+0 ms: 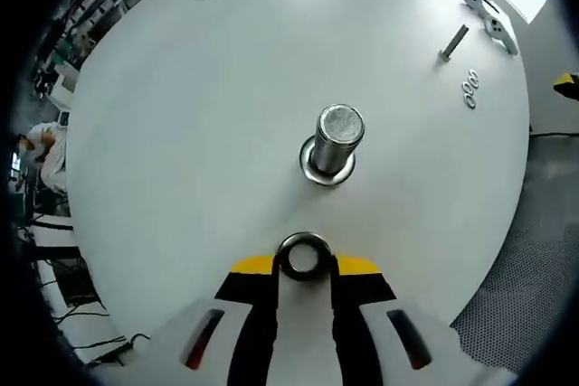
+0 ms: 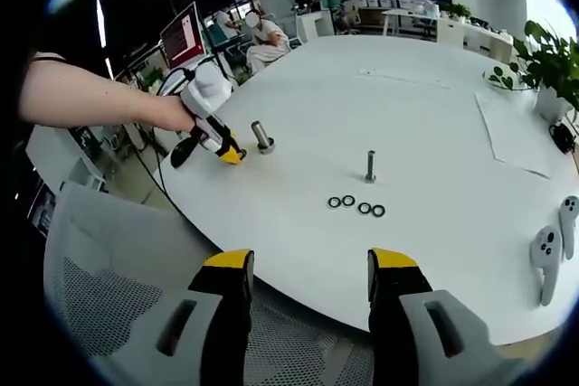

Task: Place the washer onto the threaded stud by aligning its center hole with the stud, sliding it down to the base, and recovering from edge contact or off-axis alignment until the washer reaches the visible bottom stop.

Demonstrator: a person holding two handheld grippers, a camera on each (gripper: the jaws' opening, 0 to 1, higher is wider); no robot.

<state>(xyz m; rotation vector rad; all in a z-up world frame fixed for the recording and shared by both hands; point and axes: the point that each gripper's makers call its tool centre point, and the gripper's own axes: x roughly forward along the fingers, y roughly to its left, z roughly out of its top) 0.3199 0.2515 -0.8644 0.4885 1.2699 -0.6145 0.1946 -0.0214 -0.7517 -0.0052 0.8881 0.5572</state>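
left gripper (image 1: 303, 264): fingers pinching a washer (image 1: 303, 257) edge-on at their tips, hole facing the camera; it is sitting at 6 o'clock of the stud, near but apart from it.
stud (image 1: 337, 139): standing upright on the white worktop (image 1: 181, 133), flat top shining, a ring-like base showing around its foot; whether that is a washer already seated or the bottom stop, cannot tell.
right gripper (image 2: 309, 282): fingers spread wide, holding nothing, hanging off the worktop edge over a mesh chair (image 2: 118, 287).
right view extras: four spare washers (image 2: 355, 205) lying in a row at about 12 o'clock of the spread fingers, a second stud (image 2: 370, 166) just beyond them, the left gripper (image 2: 228, 153) sitting just beside the first stud (image 2: 262, 136).
risk 1: washer hole is looking off-axis from the stud top, so the rim is likely catching the stud edge and tilting.
risk 2: thin pinch on the washer rim; a bump against the stud could be twisting it out of the fingers onto the worktop.
risk 3: letting go early could be leaving the washer hung on the threads, short of the base.
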